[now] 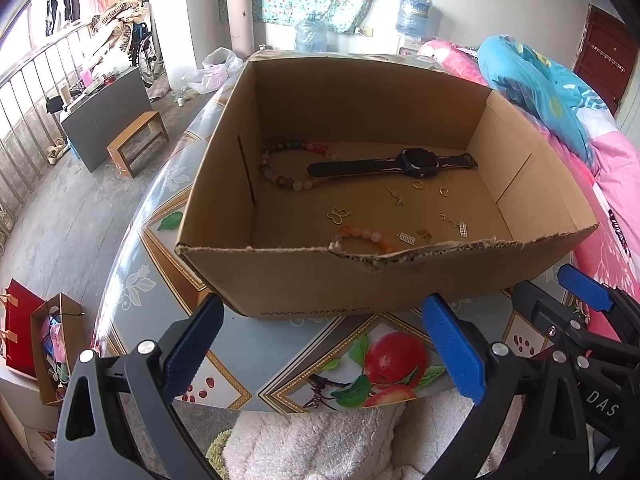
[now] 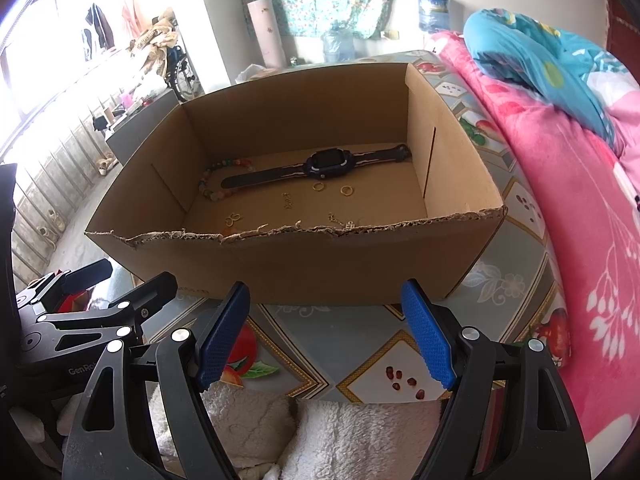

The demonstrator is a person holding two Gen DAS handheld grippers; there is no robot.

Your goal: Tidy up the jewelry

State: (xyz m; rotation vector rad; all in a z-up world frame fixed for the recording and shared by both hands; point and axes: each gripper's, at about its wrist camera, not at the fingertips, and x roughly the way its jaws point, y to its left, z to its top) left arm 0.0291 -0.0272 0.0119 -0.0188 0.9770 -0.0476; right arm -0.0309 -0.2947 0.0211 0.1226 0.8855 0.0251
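An open cardboard box (image 1: 304, 276) (image 2: 304, 256) stands on the patterned table. Inside lie a dark watch (image 1: 416, 162) (image 2: 328, 164), a multicoloured bead bracelet (image 1: 280, 172) (image 2: 210, 184), an orange bead bracelet (image 1: 364, 236), two gold rings (image 1: 418, 185) (image 2: 318, 187), a butterfly charm (image 1: 338, 215) and small gold chains (image 1: 452, 220). My left gripper (image 1: 320, 348) is open in front of the box's near wall, with nothing between its blue pads. My right gripper (image 2: 326, 334) is open too, also before the near wall and empty.
A pink floral quilt (image 2: 560, 184) and blue pillow (image 1: 532, 80) lie to the right of the table. White fluffy fabric (image 2: 320, 432) sits below the grippers. On the floor at the left are a wooden stool (image 1: 138, 142) and paper bags (image 1: 36, 340).
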